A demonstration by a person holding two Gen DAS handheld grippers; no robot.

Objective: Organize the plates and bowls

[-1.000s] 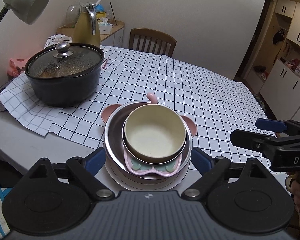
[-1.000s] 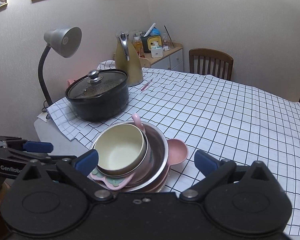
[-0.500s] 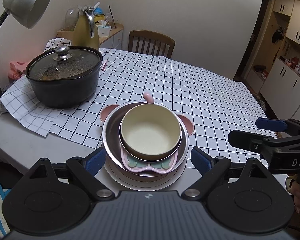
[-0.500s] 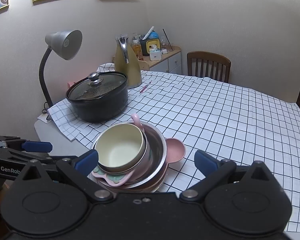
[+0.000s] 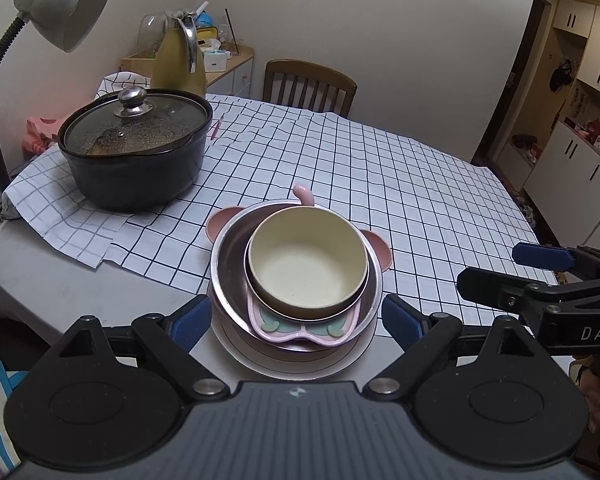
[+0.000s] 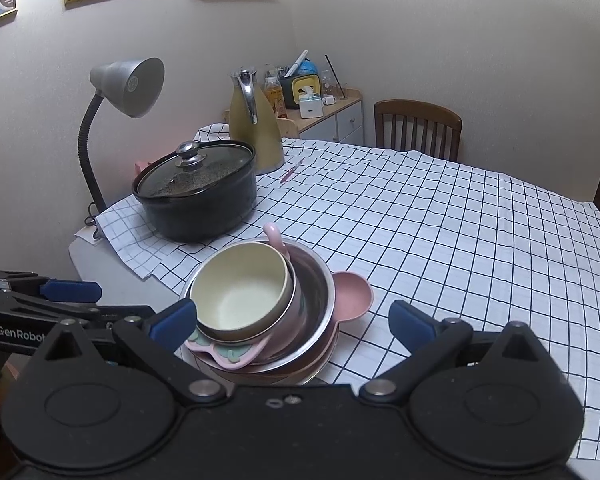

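Table (image 5: 40, 280) with a white checked cloth (image 5: 380, 184) fills the ground ahead of both sets of jaws; the near left corner of the table lies bare, the cloth edge rumpled there.

Wooden chair (image 5: 310, 82) at the far side, well beyond the jaws. Grey gooseneck lamp (image 5: 60, 8) far left, its shade tipped toward the table.

Black pot (image 5: 136, 160) under a glass lid with a metal knob, ahead and left of the left gripper's jaws, standing on the cloth. Yellow-green jug (image 5: 178, 60) just behind the pot.

Stack of dishes directly ahead of the left gripper (image 5: 296, 322), lying between its two blue pads. From the bottom: a wide flat plate (image 5: 292, 364) on the table edge, a pink plate with round ears (image 5: 380, 246), a steel bowl (image 5: 228, 256), a pink tray with green patches (image 5: 300, 330) tilted inside it, and a cream bowl (image 5: 308, 256) on top. A pink handle end (image 5: 304, 194) sticks up behind the cream bowl.

Left gripper: jaws spread wide, one pad on either side of the stack's near rim, holding nothing; contact with the dishes cannot be told.

Right gripper (image 6: 292, 320): jaws also wide apart and empty. In its view the stack sits ahead toward the left pad, the cream bowl's rim just beside that pad, the right pad over checked cloth.

Small pink pen-like thing (image 6: 292, 171) lies on the cloth beyond the pot, near the jug.
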